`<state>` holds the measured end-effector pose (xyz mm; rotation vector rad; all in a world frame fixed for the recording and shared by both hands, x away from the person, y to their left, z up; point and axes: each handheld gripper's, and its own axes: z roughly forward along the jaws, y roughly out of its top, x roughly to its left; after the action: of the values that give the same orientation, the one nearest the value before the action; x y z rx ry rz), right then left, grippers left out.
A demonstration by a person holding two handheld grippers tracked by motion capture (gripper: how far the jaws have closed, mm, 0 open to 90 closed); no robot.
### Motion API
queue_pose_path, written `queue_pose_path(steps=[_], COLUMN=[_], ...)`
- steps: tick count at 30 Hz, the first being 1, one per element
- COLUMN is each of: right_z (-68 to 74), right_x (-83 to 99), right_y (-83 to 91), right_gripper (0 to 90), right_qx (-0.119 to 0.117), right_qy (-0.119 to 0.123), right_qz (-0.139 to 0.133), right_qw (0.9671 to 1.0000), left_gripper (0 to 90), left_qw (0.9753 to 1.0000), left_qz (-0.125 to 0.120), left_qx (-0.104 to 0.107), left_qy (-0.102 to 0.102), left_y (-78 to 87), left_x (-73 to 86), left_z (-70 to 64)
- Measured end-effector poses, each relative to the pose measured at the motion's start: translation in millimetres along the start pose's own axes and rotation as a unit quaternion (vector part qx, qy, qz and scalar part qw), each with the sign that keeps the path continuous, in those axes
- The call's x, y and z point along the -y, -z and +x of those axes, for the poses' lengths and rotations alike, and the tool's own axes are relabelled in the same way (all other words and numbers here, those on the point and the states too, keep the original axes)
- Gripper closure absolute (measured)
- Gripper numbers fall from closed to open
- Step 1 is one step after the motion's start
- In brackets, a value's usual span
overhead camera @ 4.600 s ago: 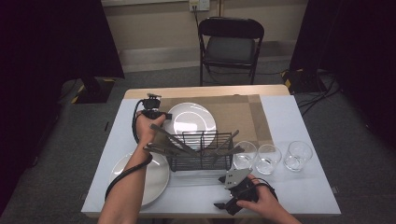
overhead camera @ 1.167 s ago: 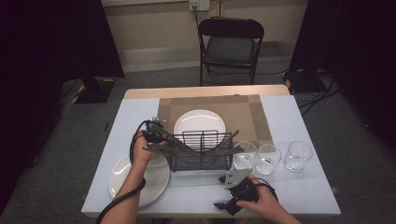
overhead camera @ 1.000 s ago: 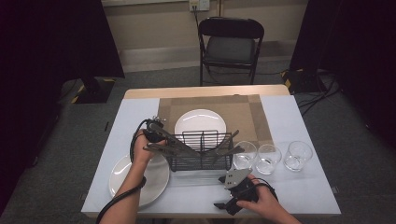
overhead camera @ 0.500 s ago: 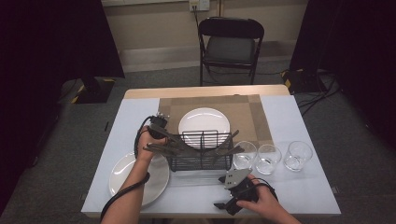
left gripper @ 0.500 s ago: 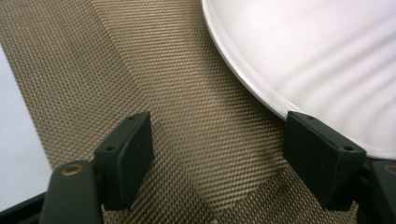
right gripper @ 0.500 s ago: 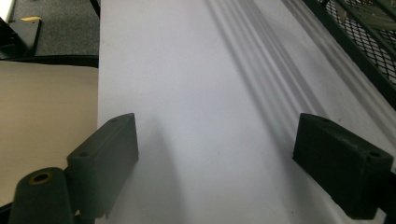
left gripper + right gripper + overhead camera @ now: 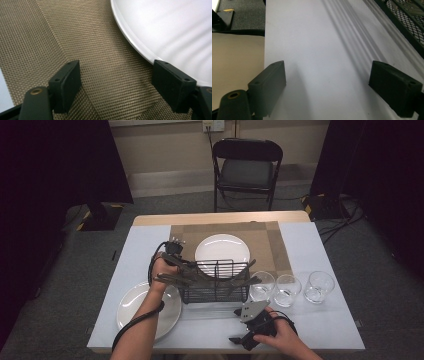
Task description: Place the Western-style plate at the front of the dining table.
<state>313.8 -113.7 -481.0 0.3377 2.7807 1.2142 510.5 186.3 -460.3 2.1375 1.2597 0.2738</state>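
A white plate (image 7: pixel 222 251) lies on the brown woven mat (image 7: pixel 270 245) behind a black wire rack (image 7: pixel 215 287). My left gripper (image 7: pixel 196 270) reaches in from the left, beside the rack's back left corner. In the left gripper view it (image 7: pixel 116 75) is open just above the mat (image 7: pixel 75 37), and the plate's rim (image 7: pixel 140 47) meets the right-hand jaw. Nothing is between the jaws. My right gripper (image 7: pixel 245 336) rests near the table's front edge. It (image 7: pixel 328 82) is open over the bare white tabletop (image 7: pixel 312 45).
A second white plate (image 7: pixel 148 309) lies at the front left under my left forearm. Three clear glasses (image 7: pixel 286 290) stand in a row right of the rack. The rack's mesh (image 7: pixel 409 17) borders the right gripper view. A black folding chair (image 7: pixel 247 167) stands behind the table.
The plate on the mat has shifted to the right, toward the mat's middle, and my left hand has followed it. The right gripper has stayed put.
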Motion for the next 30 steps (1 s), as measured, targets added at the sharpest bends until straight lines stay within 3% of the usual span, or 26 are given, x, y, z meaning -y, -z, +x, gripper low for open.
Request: queue_pose_path(steps=[7,11,19,26,30], right_z=[0.1,0.1,0.0,0.0,0.0], right_x=[0.0,0.0,0.0,0.0,0.0], right_y=[0.0,0.0,0.0,0.0,0.0], right_gripper=[13.0,13.0,13.0,13.0,13.0], right_qx=[0.000,0.001,0.000,0.000,0.000], right_qy=[0.000,0.000,0.000,0.000,0.000], right_qz=[0.000,0.000,0.000,0.000,0.000], right_qw=[1.0000,1.0000,1.0000,1.0000,1.0000], left_gripper=[23.1,23.0,21.4,19.4,18.5], left_qw=[1.0000,0.9998,0.9998,0.9996,0.9996], left_qz=[-0.007,-0.015,-0.011,-0.014,-0.014], left_qx=[0.002,0.001,-0.011,-0.004,0.000], left_qy=[0.006,0.014,0.011,0.026,0.023], left_y=[1.0,12.8,38.2,53.2,60.7], left_x=[0.2,4.0,15.6,29.0,35.1], left_z=[2.8,8.4,18.0,21.9,23.1])
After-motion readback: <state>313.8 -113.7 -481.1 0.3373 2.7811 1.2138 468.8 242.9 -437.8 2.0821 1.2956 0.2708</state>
